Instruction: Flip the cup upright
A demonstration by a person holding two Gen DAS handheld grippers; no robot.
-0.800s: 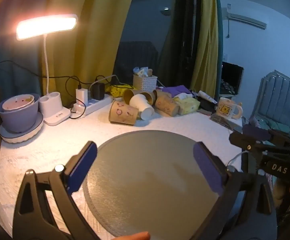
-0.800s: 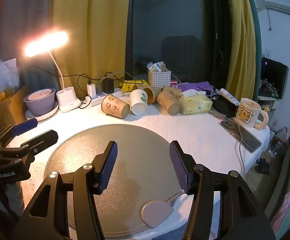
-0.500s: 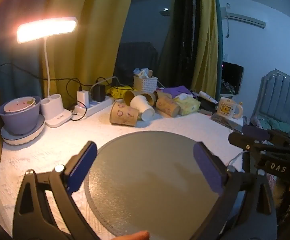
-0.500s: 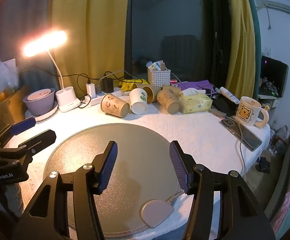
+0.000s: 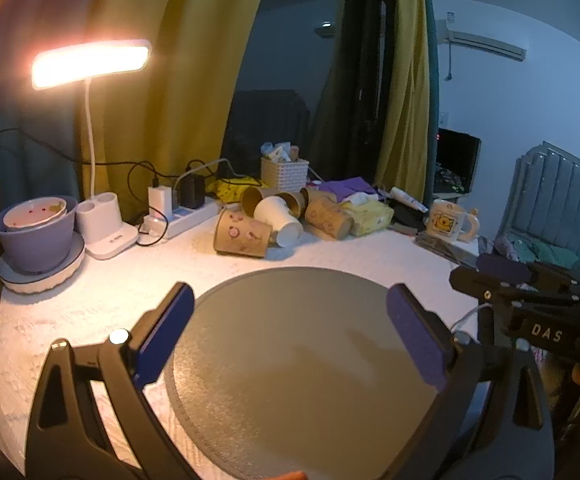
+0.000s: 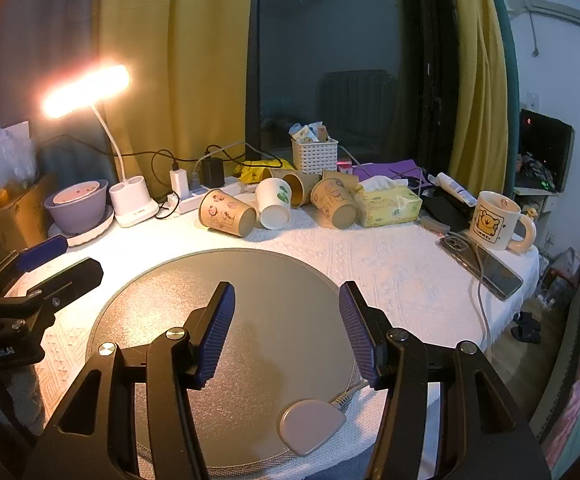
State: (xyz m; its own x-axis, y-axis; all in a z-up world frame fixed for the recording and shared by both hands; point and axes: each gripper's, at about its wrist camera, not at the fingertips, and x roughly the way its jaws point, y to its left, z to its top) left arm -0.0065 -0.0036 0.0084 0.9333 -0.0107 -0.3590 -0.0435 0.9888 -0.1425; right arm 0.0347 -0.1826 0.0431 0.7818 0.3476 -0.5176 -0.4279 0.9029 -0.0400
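Observation:
Several paper cups lie on their sides at the back of the white-clothed table: a brown printed cup [image 5: 242, 235] [image 6: 227, 212], a white cup [image 5: 278, 214] [image 6: 273, 202], and further brown cups [image 5: 328, 218] [image 6: 335, 202]. My left gripper [image 5: 290, 334] is open and empty, low over the round grey mat [image 5: 298, 360]. It also shows at the left of the right wrist view [image 6: 46, 264]. My right gripper [image 6: 288, 332] is open and empty over the same mat [image 6: 226, 320]; it appears at the right of the left wrist view [image 5: 506, 276].
A lit desk lamp [image 5: 90, 60], a purple bowl on a plate [image 5: 36, 232], a power strip with chargers [image 5: 180, 210], a white basket [image 6: 314, 154], a tissue pack [image 6: 388, 204], a bear mug [image 6: 494, 222] and a phone [image 6: 482, 260] ring the mat. A grey tag [image 6: 310, 426] lies near me.
Both grippers have crept slightly forward toward the cups. Neither jaw opening has changed.

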